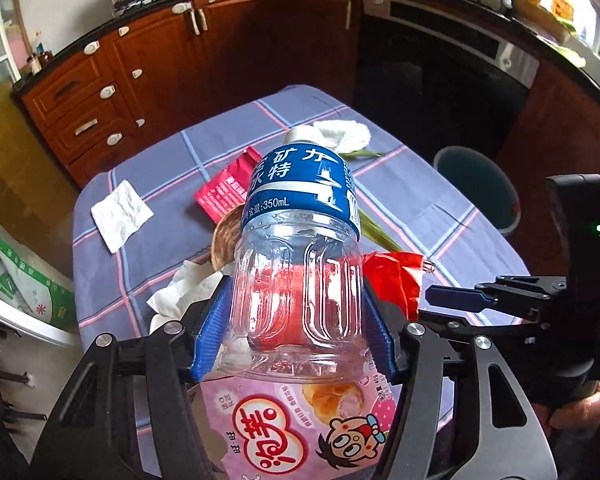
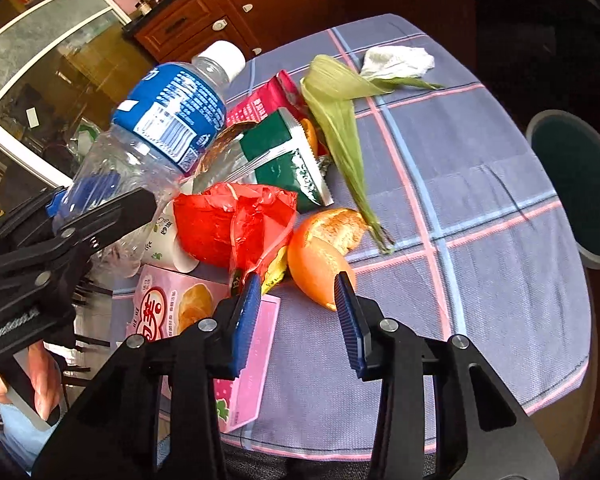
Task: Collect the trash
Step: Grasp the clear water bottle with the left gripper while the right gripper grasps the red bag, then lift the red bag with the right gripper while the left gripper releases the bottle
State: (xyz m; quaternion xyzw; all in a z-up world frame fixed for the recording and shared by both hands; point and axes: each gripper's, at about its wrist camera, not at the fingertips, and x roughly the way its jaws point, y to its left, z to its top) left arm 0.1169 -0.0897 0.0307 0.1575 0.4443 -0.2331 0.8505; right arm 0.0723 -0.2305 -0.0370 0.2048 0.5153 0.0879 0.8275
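The left jaws (image 1: 296, 320) clamp the lower body of the empty bottle (image 1: 300, 248), their ribbed blue pads pressed against both sides, so the bottle rides clear of the desk (image 1: 440, 204) with its white cap tipped away; a grip low on the ribbed wall probably suits a light, crushable thing like this. The right jaws (image 2: 300, 312) stand narrowed but hold nothing: the orange peel (image 2: 320, 252) lies just ahead of them, near the right pad, and whether that pad touches it I cannot tell. Just left of the peel sits the red bag (image 2: 236, 224), crumpled on the heap beside a green packet (image 2: 288, 156), with the pink box (image 2: 188, 320) under the left pad's side. A corn husk (image 2: 340, 120) stretches away behind the peel, a tissue (image 2: 400, 62) beyond it. The bin (image 2: 576, 176) waits off the desk's right edge, so carried trash likely goes there, the bottle first.
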